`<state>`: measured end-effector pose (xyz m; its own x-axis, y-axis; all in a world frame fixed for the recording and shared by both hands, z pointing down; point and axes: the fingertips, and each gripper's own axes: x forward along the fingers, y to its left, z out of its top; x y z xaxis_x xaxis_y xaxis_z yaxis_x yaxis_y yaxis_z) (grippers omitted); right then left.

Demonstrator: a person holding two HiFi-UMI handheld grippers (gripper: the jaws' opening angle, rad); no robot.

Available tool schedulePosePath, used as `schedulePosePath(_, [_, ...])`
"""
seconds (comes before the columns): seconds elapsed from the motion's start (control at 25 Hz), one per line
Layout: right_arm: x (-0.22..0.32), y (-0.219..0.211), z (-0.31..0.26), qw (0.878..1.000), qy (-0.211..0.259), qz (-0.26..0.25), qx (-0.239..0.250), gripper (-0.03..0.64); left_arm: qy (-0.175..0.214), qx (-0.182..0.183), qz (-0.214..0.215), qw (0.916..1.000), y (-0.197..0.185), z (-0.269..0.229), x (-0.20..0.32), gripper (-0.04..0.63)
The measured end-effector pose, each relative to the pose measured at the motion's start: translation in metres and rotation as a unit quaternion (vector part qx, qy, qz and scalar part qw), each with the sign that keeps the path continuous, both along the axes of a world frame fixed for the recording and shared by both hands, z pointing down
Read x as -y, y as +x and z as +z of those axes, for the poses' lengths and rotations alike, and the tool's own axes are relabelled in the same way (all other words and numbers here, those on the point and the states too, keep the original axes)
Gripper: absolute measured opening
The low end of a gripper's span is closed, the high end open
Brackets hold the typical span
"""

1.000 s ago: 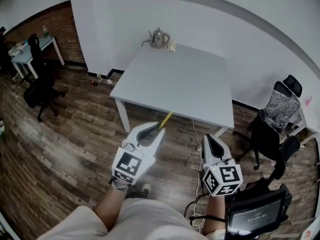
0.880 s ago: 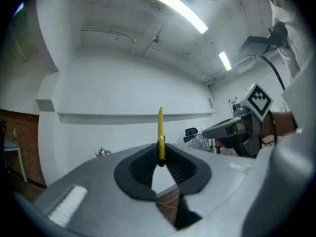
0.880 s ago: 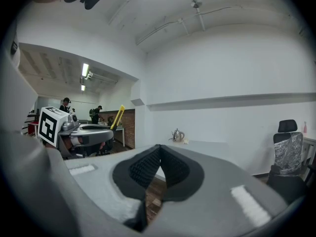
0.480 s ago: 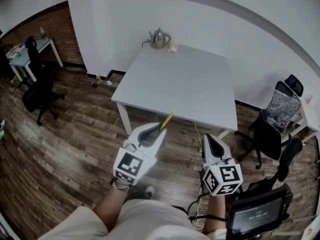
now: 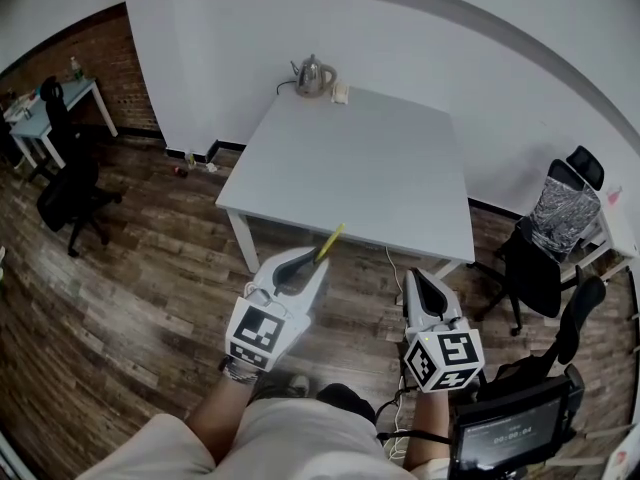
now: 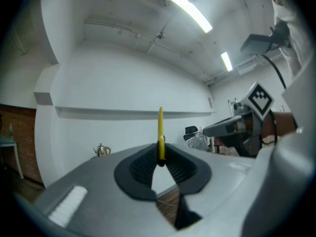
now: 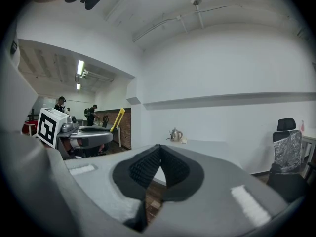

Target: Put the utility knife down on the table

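Observation:
A thin yellow utility knife (image 5: 329, 241) sticks out of my left gripper (image 5: 311, 261), which is shut on it just before the front edge of the white table (image 5: 360, 158). In the left gripper view the utility knife (image 6: 160, 135) stands upright from the closed tips of the left gripper (image 6: 161, 161). My right gripper (image 5: 413, 282) is held level to the right of it, jaws shut with nothing between them. In the right gripper view the right gripper (image 7: 159, 149) points toward the table (image 7: 207, 149), and the utility knife (image 7: 117, 119) shows at the left.
A metal kettle (image 5: 313, 75) and a small white object (image 5: 342, 93) stand at the table's far edge by the wall. Black office chairs (image 5: 545, 258) are at the right, another chair (image 5: 68, 188) and a small desk (image 5: 60, 98) at the left. Wooden floor lies underneath.
The view has shifted a little toward the table. Both grippers keep their places and the left one stays shut on the knife.

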<state>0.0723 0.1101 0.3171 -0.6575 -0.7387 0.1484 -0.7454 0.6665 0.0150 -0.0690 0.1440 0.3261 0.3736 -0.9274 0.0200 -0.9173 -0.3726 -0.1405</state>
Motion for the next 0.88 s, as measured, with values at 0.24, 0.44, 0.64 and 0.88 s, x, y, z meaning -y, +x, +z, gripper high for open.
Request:
schedulePosePath(0.24, [0.008,-0.008,0.005,1.000,-0.004,0.000,-0.002,0.001,-0.001,-0.003,0.001,1.0000,-0.006,0.003,0.009,0.057])
schedulePosePath(0.44, [0.015,-0.014,0.001,1.000,0.000,0.001,0.001,0.000,0.000,-0.003,0.005,1.0000,-0.010,0.003,0.015,0.057])
schedulePosePath(0.64, [0.020,-0.014,0.003,1.000,-0.001,0.009,0.005,0.000,0.000,0.000,0.004,1.0000,-0.015,0.002,0.021,0.057])
schedulePosePath(0.88, [0.020,-0.017,0.015,1.000,-0.019,0.009,0.004,0.000,-0.015,-0.007,0.001,0.9999,-0.019,0.012,0.020,0.057])
